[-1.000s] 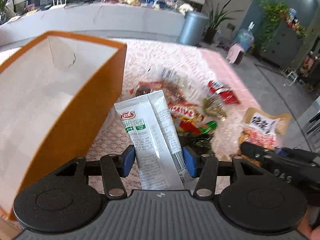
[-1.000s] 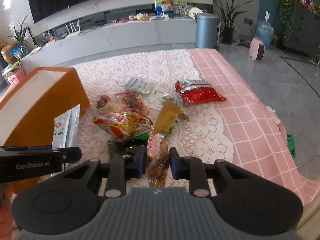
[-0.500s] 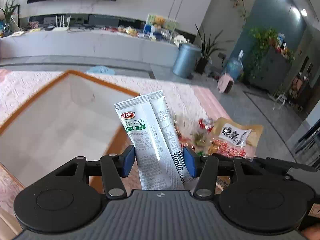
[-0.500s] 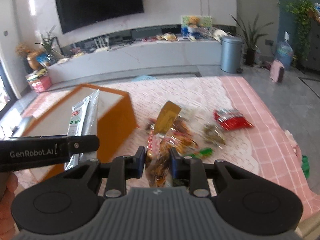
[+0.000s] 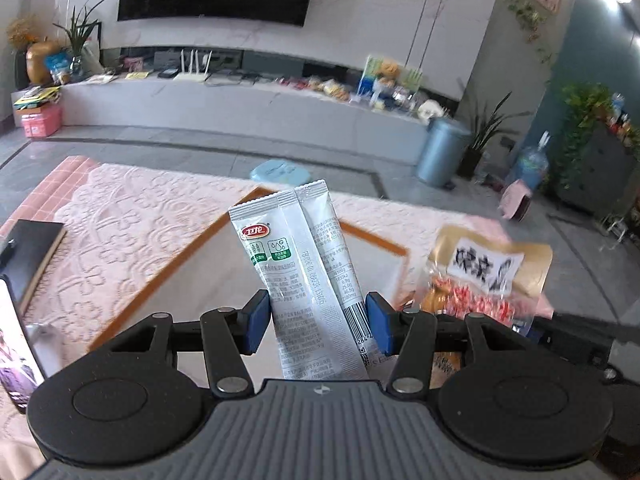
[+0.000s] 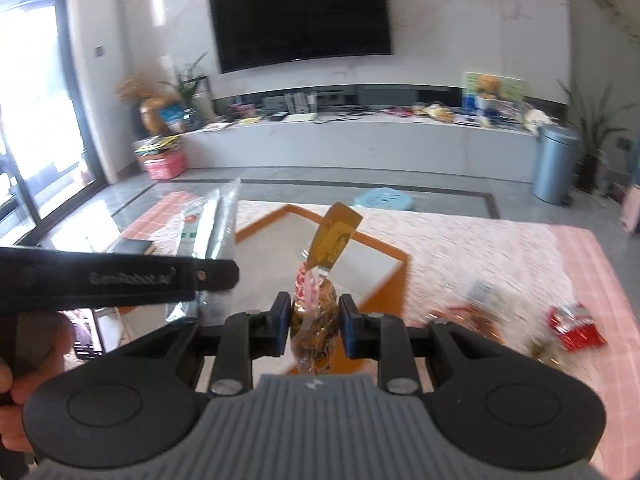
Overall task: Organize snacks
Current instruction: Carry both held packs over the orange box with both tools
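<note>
Since a second ago both claws have come up off the snack pile and now hang over the open orange box [image 5: 192, 264], whose white inside fills the space behind them, where before the box stood off to the left with the pile ahead. The left claw [image 5: 318, 322] is clamped on two white stick packets [image 5: 296, 264] held upright side by side, its blue pads pressed to their outer edges, the grip unchanged. The right claw [image 6: 314, 324] is clamped on one clear snack bag with a gold top [image 6: 320, 280], also as before. The left view alone shows that bag's printed face [image 5: 484, 276] just right of the packets, plus a dark notebook [image 5: 32, 248] and a phone [image 5: 16, 352] at the left edge on the lace-covered worktop [image 5: 120, 232]. The right view alone shows the left claw's black arm [image 6: 120, 280] crossing from the left with the packets [image 6: 208, 228] rising behind it, a hand [image 6: 24, 360] on its grip, and the snacks left on the worktop at the right: one red packet [image 6: 576, 326] and at least two blurred clear ones [image 6: 484, 296]; their exact count cannot be told.
</note>
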### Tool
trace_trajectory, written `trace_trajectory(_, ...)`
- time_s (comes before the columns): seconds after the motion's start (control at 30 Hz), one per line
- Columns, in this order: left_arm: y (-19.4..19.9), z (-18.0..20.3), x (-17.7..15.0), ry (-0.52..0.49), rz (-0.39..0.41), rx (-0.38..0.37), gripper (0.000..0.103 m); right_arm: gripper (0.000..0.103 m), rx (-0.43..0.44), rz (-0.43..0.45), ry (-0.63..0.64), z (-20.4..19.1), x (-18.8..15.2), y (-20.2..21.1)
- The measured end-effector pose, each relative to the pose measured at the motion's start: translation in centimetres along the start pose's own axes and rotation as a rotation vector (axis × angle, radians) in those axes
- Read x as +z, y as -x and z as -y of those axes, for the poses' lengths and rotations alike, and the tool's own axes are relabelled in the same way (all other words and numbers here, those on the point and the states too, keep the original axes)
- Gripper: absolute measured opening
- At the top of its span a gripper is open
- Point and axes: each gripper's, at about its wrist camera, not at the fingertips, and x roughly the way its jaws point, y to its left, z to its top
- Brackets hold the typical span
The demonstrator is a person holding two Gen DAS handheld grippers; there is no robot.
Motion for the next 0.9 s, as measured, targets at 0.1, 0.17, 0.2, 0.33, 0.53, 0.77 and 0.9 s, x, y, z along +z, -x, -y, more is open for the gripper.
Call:
trace_trajectory(0.1, -1.4, -1.6, 0.3, -0.021, -0.058, 0.036, 0.059, 0.023, 0.05, -0.041, 0.02, -0.8, 0.9, -2.6)
trace_trajectory(0.17, -1.9, -2.9, -0.1, -0.027, -0.091, 0.054, 0.059, 0.023, 0.072, -0.082, 0.029, -1.3, 1.3, -4.4)
trace_trajectory(0.2, -2.5, -3.2, -0.1, -0.031, -0.108, 0.063, 0.059, 0.023, 0.079, -0.1, 0.032, -1.4, 1.5, -5.4)
trace_trajectory(0.33, -4.1, -5.0, -0.4, -0.02, -0.172, 0.092, 0.059, 0.023, 0.084, -0.174, 0.061, -2.1, 2.0, -9.0)
trace_trajectory(0.53, -6.6, -6.3, -1.4, -0.051, -0.277, 0.138, 0.059, 0.023, 0.102, -0.32, 0.142, -3.2, 1.5, -13.7)
trace_trajectory(0.77, -8.7, -6.5, -2.4, -0.108, -0.366, 0.168, 0.058, 0.023, 0.139, -0.475, 0.223, -3.3, 0.7, -17.6)
trace_trajectory(0.9, -9.5, -6.7, -2.7, -0.109, -0.392, 0.175, 0.058, 0.023, 0.139, -0.518, 0.246, -3.4, 0.4, -18.7)
